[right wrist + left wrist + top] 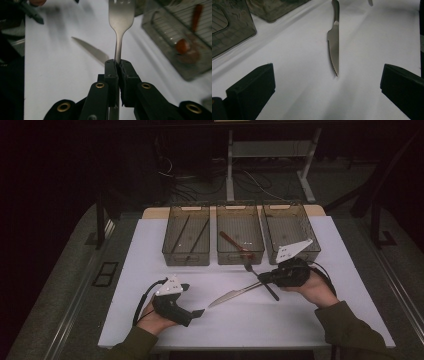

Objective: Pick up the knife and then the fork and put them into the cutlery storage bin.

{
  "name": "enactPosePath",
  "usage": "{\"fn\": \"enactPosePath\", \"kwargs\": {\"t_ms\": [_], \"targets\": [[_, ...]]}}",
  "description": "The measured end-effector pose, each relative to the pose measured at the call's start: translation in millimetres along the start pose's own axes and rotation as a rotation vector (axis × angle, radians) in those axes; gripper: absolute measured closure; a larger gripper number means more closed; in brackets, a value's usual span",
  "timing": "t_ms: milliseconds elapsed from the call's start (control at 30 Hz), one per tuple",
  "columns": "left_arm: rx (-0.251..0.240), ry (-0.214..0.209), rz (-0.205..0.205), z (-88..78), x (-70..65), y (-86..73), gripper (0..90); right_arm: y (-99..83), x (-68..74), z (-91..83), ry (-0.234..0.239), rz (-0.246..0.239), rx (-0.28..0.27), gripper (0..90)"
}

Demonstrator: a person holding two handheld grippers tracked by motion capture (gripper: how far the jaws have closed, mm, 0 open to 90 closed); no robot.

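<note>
At lower left of the high view: left tongs (199, 312), wide and empty on the counter (150, 250), knife (235, 293) just right, blade tip toward them. Centre right: right tongs (261, 278), clamped on fork (260, 281) below three bins (186, 236). Right gripper view adds tines (122, 12) pointing away.

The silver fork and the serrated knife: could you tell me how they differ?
The silver metal fork is clamped in the right gripper; the serrated silver knife lies free on the white table. The fork ends in tines, the knife in a pointed blade. Both are metal.
</note>
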State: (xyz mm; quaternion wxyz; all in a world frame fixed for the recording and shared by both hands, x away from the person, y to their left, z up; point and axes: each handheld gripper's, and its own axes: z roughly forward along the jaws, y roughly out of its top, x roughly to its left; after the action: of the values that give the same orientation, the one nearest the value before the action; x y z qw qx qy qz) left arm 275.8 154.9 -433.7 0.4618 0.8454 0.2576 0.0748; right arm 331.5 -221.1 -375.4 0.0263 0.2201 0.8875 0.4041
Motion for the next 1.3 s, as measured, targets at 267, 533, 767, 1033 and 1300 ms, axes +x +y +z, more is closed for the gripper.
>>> {"fn": "enactPosePath", "kwargs": {"t_ms": [267,533,767,1033,1300], "targets": [[0.000,0.001,0.000,0.0,0.0,0.0,0.0,-3.7,-14.7,-17.3,-0.069,0.038,-0.059,85.3],[0.000,0.000,-0.007,0.0,-0.1,-0.2,0.0,-7.1,-28.8,-30.4,-0.148,0.097,-0.115,85.2],[0.000,0.000,-0.009,0.2,-0.1,-0.3,0.0,-9.2,-37.7,-40.7,-0.200,0.137,-0.157,85.3],[-0.006,0.000,-0.011,0.0,0.4,-0.4,0.0,-5.5,-50.5,-56.4,-0.270,0.163,-0.202,85.3],[-0.010,-0.003,-0.017,-0.4,0.7,-0.6,0.0,2.6,-65.7,-73.6,-0.344,0.183,-0.239,85.2]]}}
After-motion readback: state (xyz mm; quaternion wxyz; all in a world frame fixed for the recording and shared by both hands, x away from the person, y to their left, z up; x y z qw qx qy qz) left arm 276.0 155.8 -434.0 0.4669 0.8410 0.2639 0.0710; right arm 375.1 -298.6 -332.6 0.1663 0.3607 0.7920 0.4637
